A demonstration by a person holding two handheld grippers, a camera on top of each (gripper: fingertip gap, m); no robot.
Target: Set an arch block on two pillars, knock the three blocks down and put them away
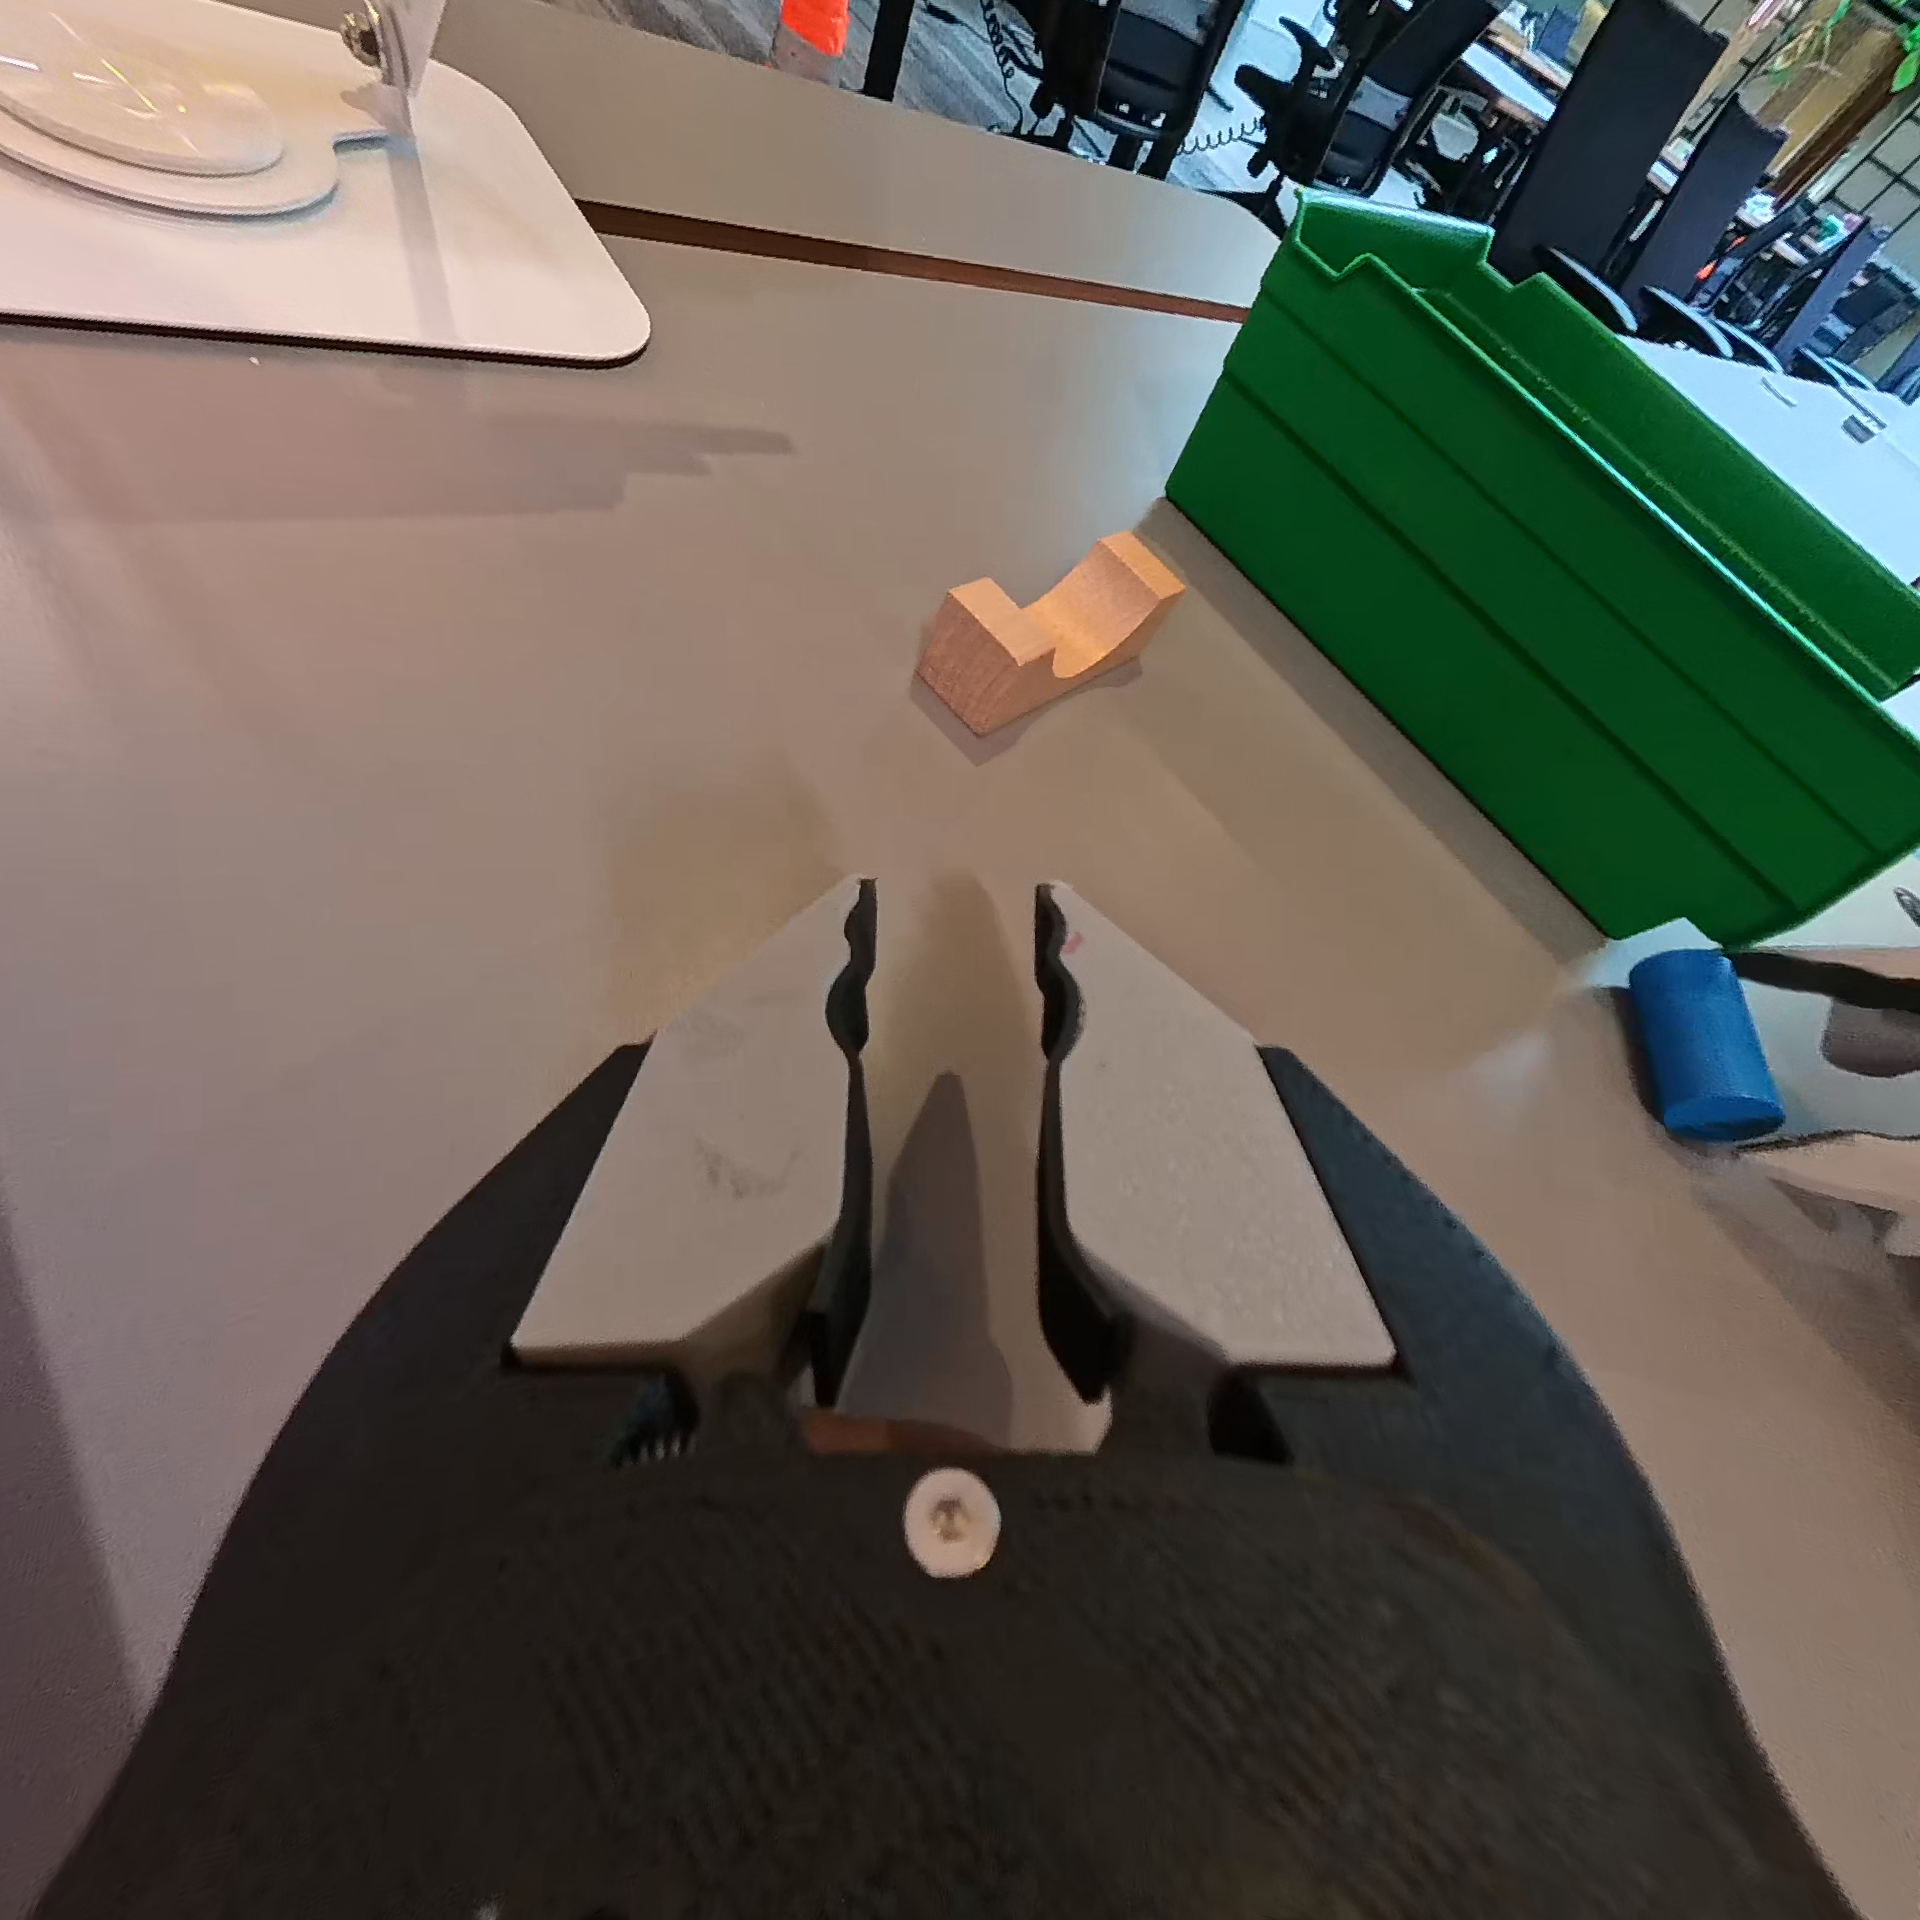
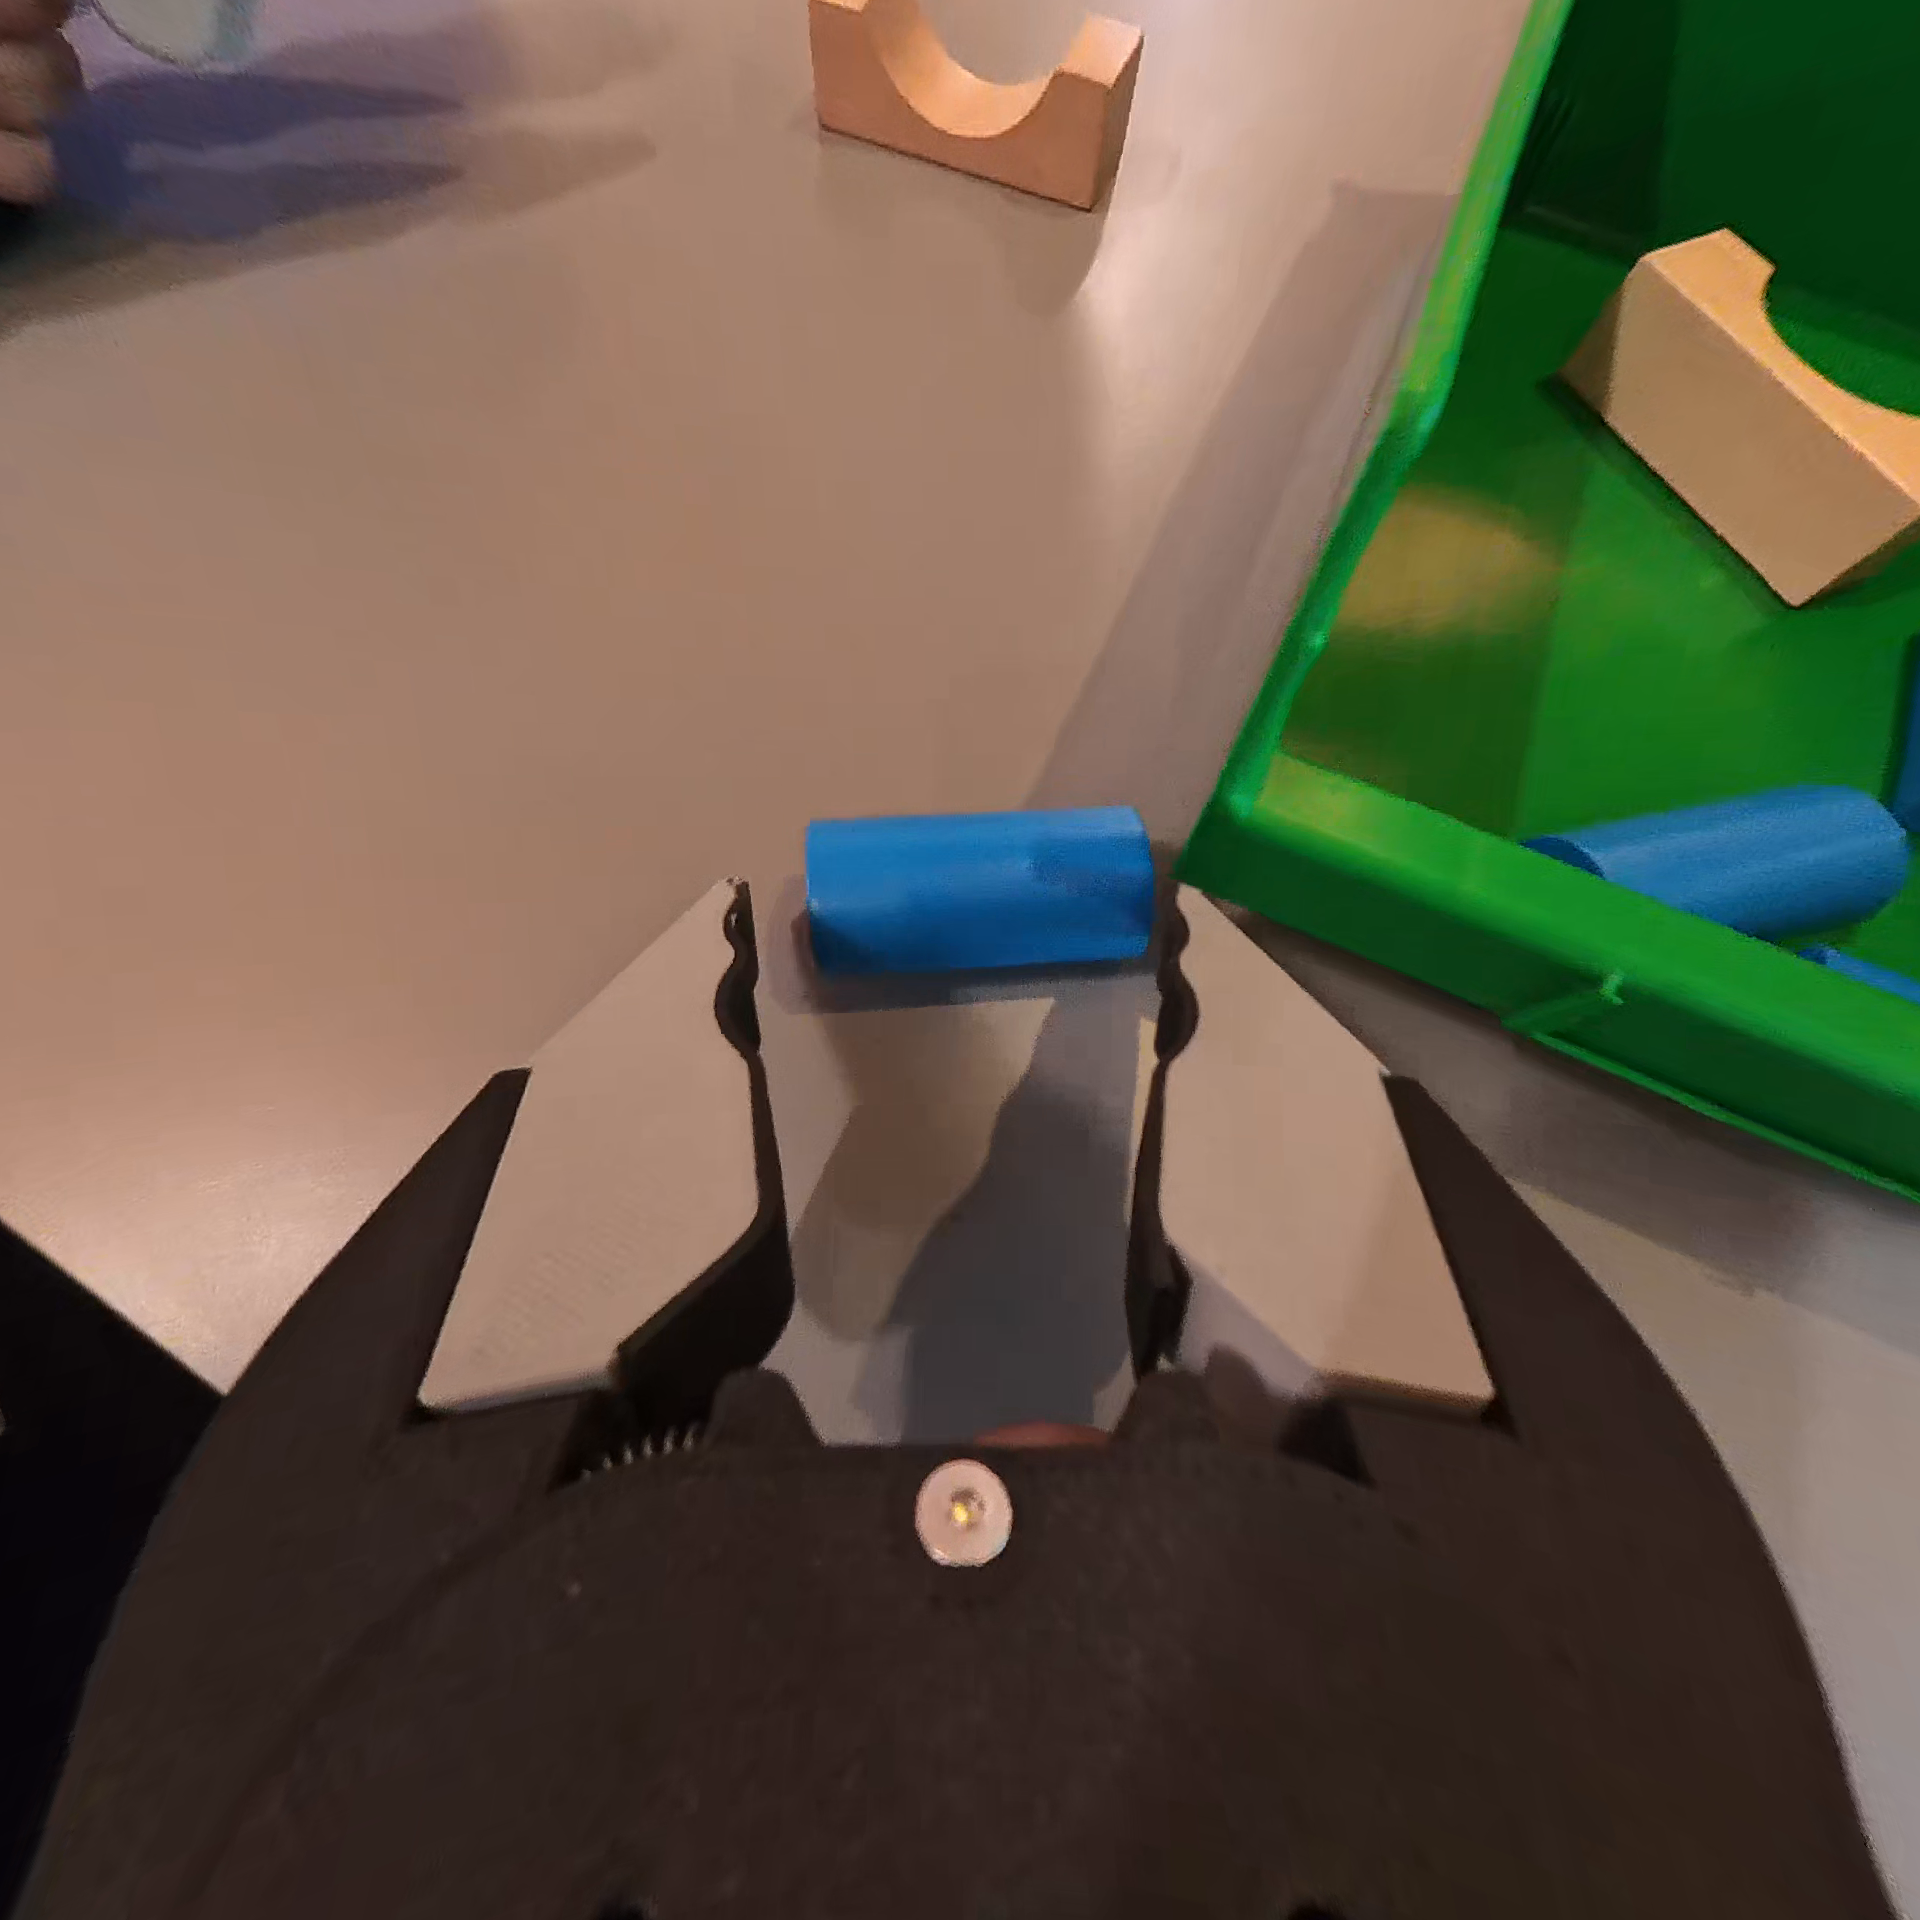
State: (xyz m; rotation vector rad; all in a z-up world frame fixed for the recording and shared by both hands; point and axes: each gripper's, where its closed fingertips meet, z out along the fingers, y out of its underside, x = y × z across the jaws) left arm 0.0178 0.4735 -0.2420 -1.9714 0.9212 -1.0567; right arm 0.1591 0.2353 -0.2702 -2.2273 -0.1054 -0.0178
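Bin [image 2: 1351, 862] wall just beside blue cylinder [image 2: 977, 894], wooden arch [image 2: 971, 104] beyond.

We see a big grey desk [image 1: 416, 644] with a dark line across its far part. On its far left corner sits a flat white base [image 1: 488, 249] with a round white plate on it. Behind the desk we see black office chairs [image 1: 1309, 94] and something bright orange [image 1: 816, 23].

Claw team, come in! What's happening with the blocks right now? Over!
Left claw open, empty. Right claw open, just short of the blue cylinder lying beside the green bin. Wooden arch lying on the table. Nothing blocking.
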